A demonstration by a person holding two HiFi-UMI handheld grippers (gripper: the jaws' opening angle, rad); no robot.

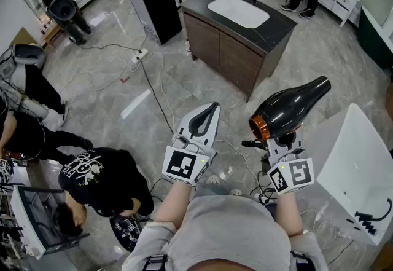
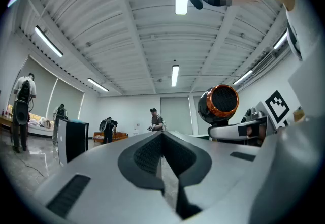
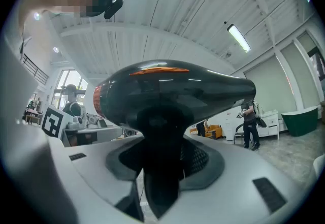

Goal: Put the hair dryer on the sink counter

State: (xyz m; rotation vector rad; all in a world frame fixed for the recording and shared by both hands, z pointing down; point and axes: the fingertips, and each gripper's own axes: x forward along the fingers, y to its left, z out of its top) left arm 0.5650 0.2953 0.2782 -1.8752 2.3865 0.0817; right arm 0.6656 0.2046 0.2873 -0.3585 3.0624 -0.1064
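Glossy black hair dryer with an orange rear ring (image 1: pixel 288 110) sits clamped by its handle in the right gripper's (image 1: pixel 280 139) jaws, well short of the dark stone sink tabletop (image 1: pixel 277 30). Top-heavy, it might twist loose on the way. Meanwhile the left gripper's (image 1: pixel 210 113) jaws are closed, empty.

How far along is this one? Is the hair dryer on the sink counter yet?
Not yet. Done: the hair dryer is picked up, with its handle clamped in the right gripper and its body in the air. In hand: it is being carried, and the left gripper is shut and empty. Left: the sink counter stands across the floor ahead, so the approach and set-down remain.
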